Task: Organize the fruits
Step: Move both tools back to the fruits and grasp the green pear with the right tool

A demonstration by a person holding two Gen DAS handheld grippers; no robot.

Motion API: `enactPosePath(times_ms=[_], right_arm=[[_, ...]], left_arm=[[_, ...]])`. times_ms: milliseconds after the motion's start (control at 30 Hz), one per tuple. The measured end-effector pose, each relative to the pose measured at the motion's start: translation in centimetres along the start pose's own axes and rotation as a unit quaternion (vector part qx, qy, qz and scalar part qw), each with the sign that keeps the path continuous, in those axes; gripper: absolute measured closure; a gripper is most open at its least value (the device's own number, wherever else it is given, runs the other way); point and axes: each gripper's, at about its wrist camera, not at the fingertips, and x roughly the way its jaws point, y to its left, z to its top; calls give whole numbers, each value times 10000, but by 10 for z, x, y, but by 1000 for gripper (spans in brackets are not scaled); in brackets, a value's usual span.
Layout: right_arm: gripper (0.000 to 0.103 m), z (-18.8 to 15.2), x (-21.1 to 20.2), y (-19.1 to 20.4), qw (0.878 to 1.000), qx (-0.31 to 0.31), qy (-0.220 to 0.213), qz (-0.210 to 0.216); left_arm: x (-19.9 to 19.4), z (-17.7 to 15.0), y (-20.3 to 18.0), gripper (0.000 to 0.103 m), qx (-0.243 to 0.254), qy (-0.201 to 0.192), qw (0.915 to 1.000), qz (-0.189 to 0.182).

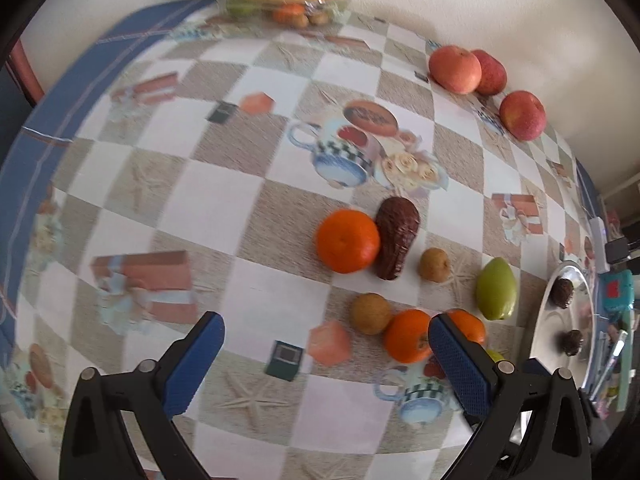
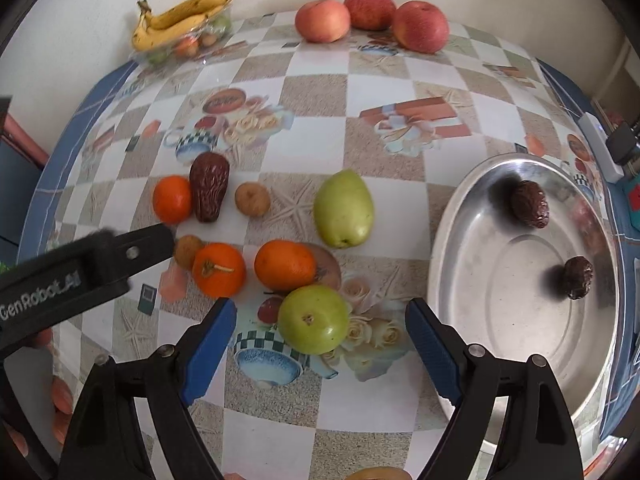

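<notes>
Here, right gripper jaws apart, round green fruit between tips, untouched. Left gripper jaws apart, empty, fruit beyond. Steel tray right; checkered tablecloth, white wall far.

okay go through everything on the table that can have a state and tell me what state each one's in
left gripper: open, empty.
right gripper: open, empty, round green fruit between its fingers.
metal tray: holds two dark dates.
clear container: filled, bananas on top.
large date: loose on the table.
</notes>
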Motion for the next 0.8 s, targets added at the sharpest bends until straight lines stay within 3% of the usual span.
enactPosePath(times_ms=[233, 567, 700, 800], right_arm=[[16, -3, 10, 2, 9998, -62, 170, 52], [17, -2, 10, 4, 9999, -140, -6, 31], [31, -3, 9, 7, 9998, -184, -62, 63], [40, -4, 11, 6, 9998, -175, -25, 99]], left_arm=[[24, -5, -8, 1, -94, 441, 9987, -235], [28, -1, -17, 9, -45, 419, 9982, -417], [32, -2, -27, 17, 15, 541, 9967, -601], [32, -3, -31, 31, 20, 579, 9960, -679]])
